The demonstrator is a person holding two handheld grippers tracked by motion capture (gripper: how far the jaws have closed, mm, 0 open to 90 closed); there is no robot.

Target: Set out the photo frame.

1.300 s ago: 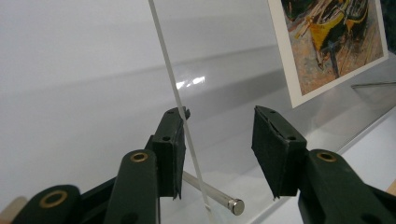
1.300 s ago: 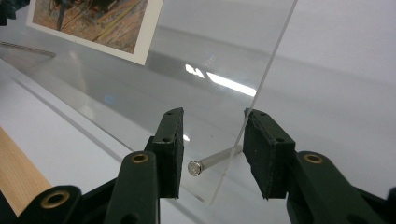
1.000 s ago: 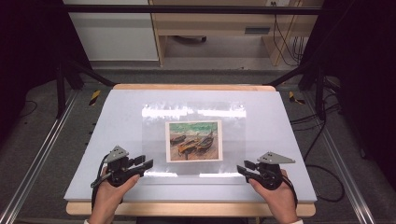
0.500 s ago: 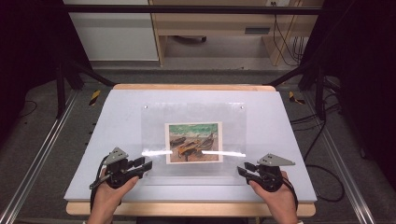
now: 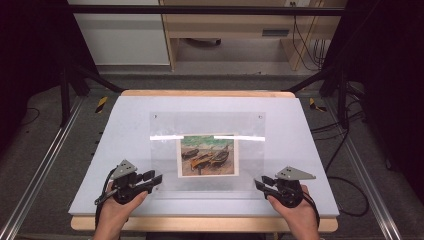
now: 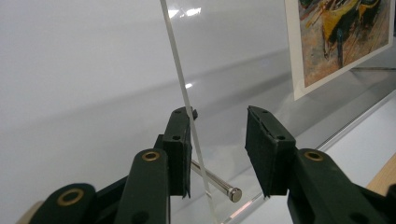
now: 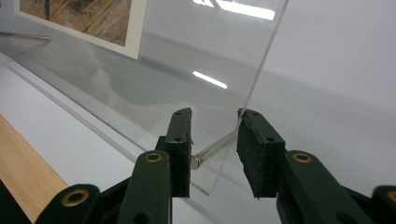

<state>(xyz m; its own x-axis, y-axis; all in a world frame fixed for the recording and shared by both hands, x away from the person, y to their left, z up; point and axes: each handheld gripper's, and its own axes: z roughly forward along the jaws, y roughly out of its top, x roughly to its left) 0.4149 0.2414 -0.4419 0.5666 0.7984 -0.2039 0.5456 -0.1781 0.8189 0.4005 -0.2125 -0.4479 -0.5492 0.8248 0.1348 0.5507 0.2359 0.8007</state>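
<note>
Acrylic sheet (image 5: 207,152), lying over the print (image 5: 208,155) mid-table, sits between the part-open, just-narrowing jaws of the left gripper (image 5: 156,179) and right gripper (image 5: 259,184), and both should pinch its near corners evenly, clear of the steel pins (image 6: 217,180).

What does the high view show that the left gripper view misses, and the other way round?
High view: the whole table, the left hand, the right hand and the full clear sheet. Left gripper view: a metal pin and the sheet's edge, both between the left gripper's open jaws, which have just been closing. Both: the sheet, the picture and that gripper.
</note>
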